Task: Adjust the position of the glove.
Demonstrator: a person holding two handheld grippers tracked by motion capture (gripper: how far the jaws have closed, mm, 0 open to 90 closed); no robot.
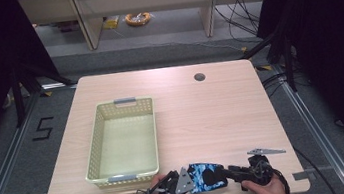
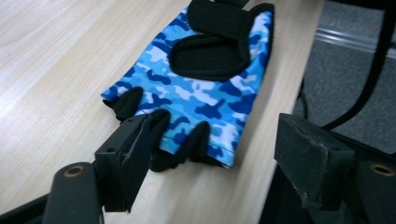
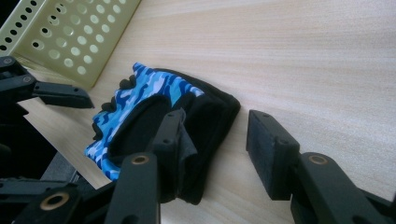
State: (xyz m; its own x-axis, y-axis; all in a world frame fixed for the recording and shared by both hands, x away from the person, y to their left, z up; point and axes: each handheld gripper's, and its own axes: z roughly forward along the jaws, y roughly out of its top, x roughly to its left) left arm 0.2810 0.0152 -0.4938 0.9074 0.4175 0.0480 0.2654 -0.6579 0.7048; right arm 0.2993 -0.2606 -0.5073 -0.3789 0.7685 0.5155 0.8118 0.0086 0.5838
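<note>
Currently, findings as follows.
Glove (image 1: 205, 176): lying flat at the table's (image 1: 203, 118) near edge, between my grippers, beside the basket (image 1: 95, 147).
Left gripper (image 2: 219, 158): jaws released, straddling the finger end for a pinch.
Right gripper (image 3: 217, 144): jaws parted, one pad resting on the cuff, gripping nothing.
Basket: standing empty, likely awaiting the glove.

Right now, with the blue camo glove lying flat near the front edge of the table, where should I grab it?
Take the glove by its black cuff end, coming in from the right with the right gripper. That edge looks thicker and is folded, so a jaw can probably slide under it; the finger end lies thin and flat.
</note>
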